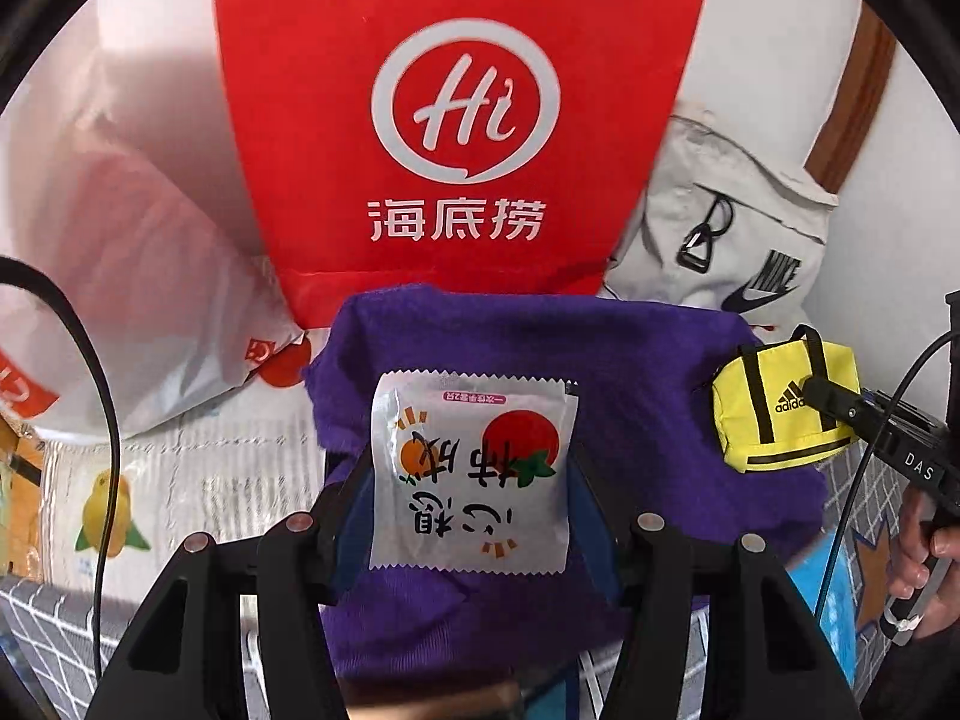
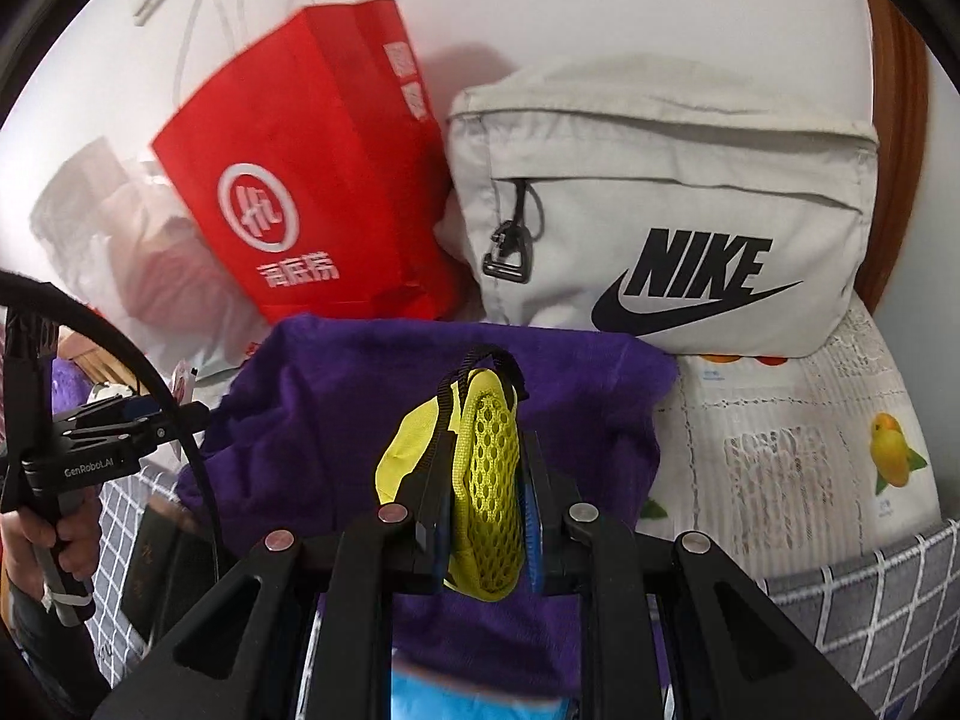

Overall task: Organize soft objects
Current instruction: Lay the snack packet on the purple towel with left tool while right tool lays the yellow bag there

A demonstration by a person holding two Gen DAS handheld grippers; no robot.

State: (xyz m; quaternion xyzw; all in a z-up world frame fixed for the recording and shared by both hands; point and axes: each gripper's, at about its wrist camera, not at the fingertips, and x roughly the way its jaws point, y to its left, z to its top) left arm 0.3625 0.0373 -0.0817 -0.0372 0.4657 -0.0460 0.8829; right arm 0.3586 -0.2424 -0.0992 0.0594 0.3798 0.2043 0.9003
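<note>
My left gripper (image 1: 471, 471) is shut on a silver sachet (image 1: 474, 420) printed with an orange and a red fruit, its fingers pressing both side edges. The sachet hangs over a purple cloth (image 1: 648, 372) that lies crumpled on the table. At the right, my right gripper (image 1: 825, 399) is shut on a small yellow adidas bag (image 1: 774, 420). In the right wrist view that yellow bag (image 2: 486, 480) shows its mesh side, squeezed between the fingers of the right gripper (image 2: 486, 450), above the purple cloth (image 2: 336, 396). The left gripper (image 2: 192, 414) reaches in from the left, held by a hand.
A red paper bag (image 1: 462, 120) and a grey Nike bag (image 2: 660, 210) stand against the white wall behind the cloth. A white plastic bag (image 1: 150, 300) lies at the left. The fruit-print table cover (image 2: 780, 450) stretches to the right, with grey checked fabric (image 2: 870, 600) at the near edge.
</note>
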